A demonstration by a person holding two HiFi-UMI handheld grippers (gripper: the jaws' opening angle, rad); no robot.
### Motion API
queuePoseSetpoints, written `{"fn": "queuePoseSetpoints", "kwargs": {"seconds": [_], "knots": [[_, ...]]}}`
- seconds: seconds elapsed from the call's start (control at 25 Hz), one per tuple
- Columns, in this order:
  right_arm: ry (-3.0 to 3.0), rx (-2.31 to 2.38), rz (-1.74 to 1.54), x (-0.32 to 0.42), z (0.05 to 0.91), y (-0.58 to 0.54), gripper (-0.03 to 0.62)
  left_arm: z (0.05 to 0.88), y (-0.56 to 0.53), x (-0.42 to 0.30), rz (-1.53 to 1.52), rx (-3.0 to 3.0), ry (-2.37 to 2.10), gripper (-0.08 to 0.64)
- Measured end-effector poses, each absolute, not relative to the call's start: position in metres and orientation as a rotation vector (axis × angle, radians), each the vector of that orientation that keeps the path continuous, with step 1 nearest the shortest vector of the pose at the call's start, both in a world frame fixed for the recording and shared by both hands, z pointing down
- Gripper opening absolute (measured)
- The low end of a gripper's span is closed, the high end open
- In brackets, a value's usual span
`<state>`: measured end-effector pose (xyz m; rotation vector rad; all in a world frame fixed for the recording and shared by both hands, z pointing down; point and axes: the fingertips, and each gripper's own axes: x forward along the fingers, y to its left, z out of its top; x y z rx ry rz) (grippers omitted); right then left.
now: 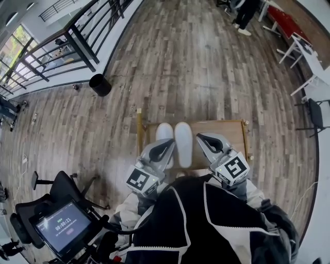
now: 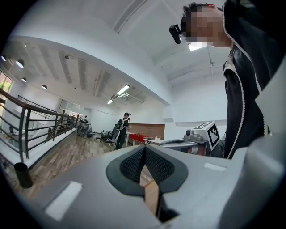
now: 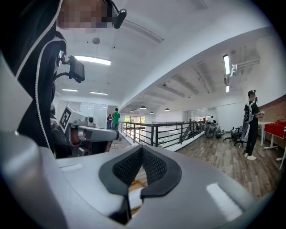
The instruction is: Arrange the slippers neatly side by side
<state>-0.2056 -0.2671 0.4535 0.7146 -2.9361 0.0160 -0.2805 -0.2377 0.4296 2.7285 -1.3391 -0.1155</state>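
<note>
Two white slippers lie side by side, toes pointing away, on a small wooden table (image 1: 229,130) in the head view. The left slipper (image 1: 164,131) is partly covered by my left gripper (image 1: 166,146), which hovers over its near end with jaws shut and nothing in them. The right slipper (image 1: 183,144) shows in full. My right gripper (image 1: 202,138) is just right of it, apart from it, also shut and empty. In the left gripper view the pads (image 2: 134,164) meet. In the right gripper view the pads (image 3: 154,166) meet too, and the left gripper (image 3: 89,133) shows beside them.
A black bin (image 1: 100,85) stands on the wood floor at the far left by a dark railing (image 1: 77,41). An office chair and a screen (image 1: 63,225) are at the near left. White tables (image 1: 309,56) and a person (image 1: 245,14) are at the far right.
</note>
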Motion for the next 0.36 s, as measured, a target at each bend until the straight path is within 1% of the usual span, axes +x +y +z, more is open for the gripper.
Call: {"fn": "queuePoseSetpoints", "kwargs": {"seconds": [0.36], "knots": [[-2.982,0.696,0.067,-0.2063,0.4450,-0.2636,0.002,0.4206,-0.2346,-0.2727,-0.146,2.751,-1.318,0.018]]}}
